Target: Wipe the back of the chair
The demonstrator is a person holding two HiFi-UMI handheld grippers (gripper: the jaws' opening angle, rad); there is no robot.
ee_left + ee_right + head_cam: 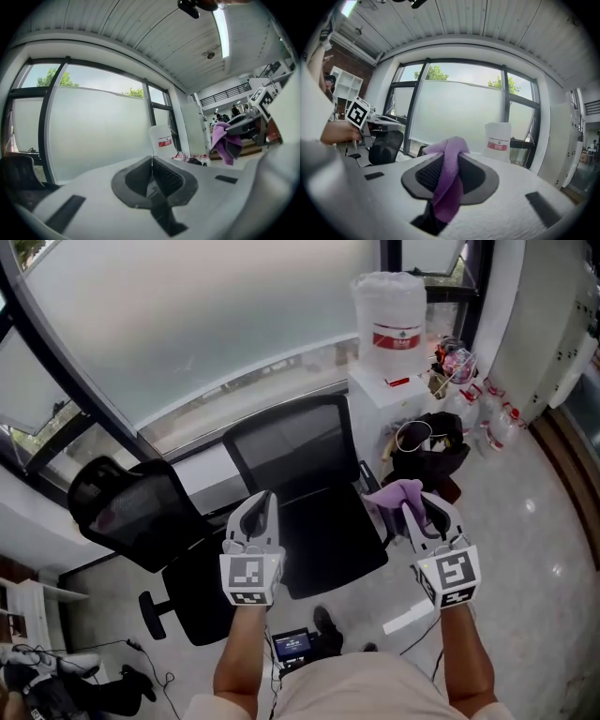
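Currently my left gripper (262, 507) has its jaws pressed together on nothing, while my right gripper (415, 512) clamps a purple cloth (396, 491). Both hang above the seat of the chair (292, 448). Its mesh back stands just beyond, apart from the cloth. I judge wiping not yet begun: the whole back is left to cover. The floor (525, 549) is pale, glossy tile. A second chair (131, 507) sits left. A white bucket (389, 320) stands on a cabinet (380, 395) beside the frosted window (187, 324).
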